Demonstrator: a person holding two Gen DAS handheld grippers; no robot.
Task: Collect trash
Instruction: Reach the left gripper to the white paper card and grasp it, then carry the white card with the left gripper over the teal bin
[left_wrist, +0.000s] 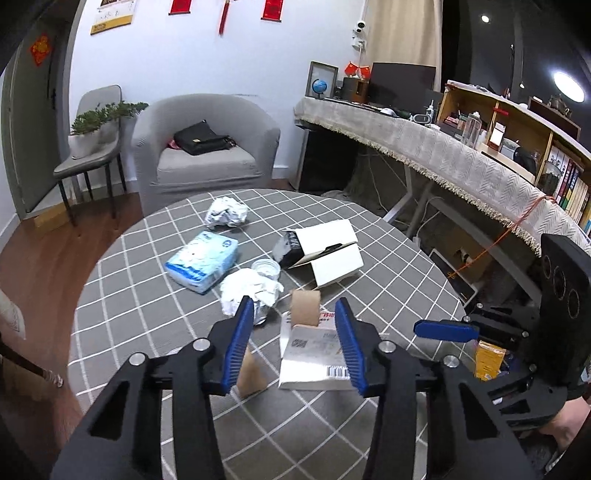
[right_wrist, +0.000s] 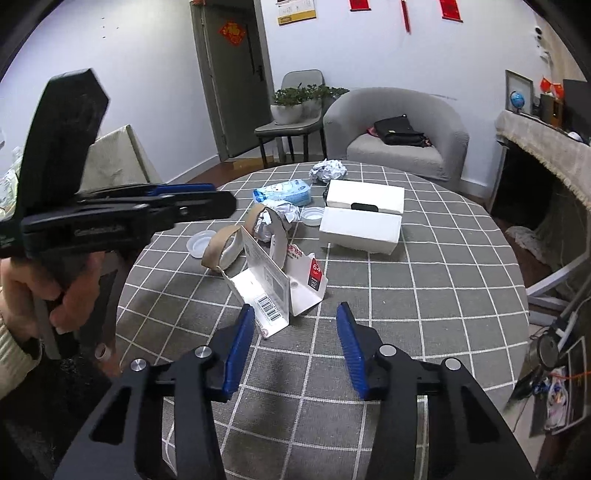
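Note:
Trash is scattered on a round table with a grey checked cloth (left_wrist: 155, 317). A torn white card package (left_wrist: 314, 354) (right_wrist: 273, 291) with a barcode lies nearest. Two brown tape rolls (left_wrist: 304, 308) (right_wrist: 221, 247) sit beside it. Behind them are crumpled paper (left_wrist: 251, 291) (right_wrist: 280, 218), a second wad (left_wrist: 227, 212) (right_wrist: 328, 170) and an opened white box (left_wrist: 325, 254) (right_wrist: 362, 218). My left gripper (left_wrist: 295, 343) (right_wrist: 166, 206) hovers open above the package and holds nothing. My right gripper (right_wrist: 295, 343) (left_wrist: 443, 330) is open too, just short of the package, with nothing between its fingers.
A blue tissue pack (left_wrist: 201, 264) (right_wrist: 284, 192) and clear plastic lids (left_wrist: 266, 267) (right_wrist: 201, 242) also lie on the table. A grey armchair (left_wrist: 207, 147) with a black bag stands behind it. A cluttered desk (left_wrist: 424, 136) runs along the right.

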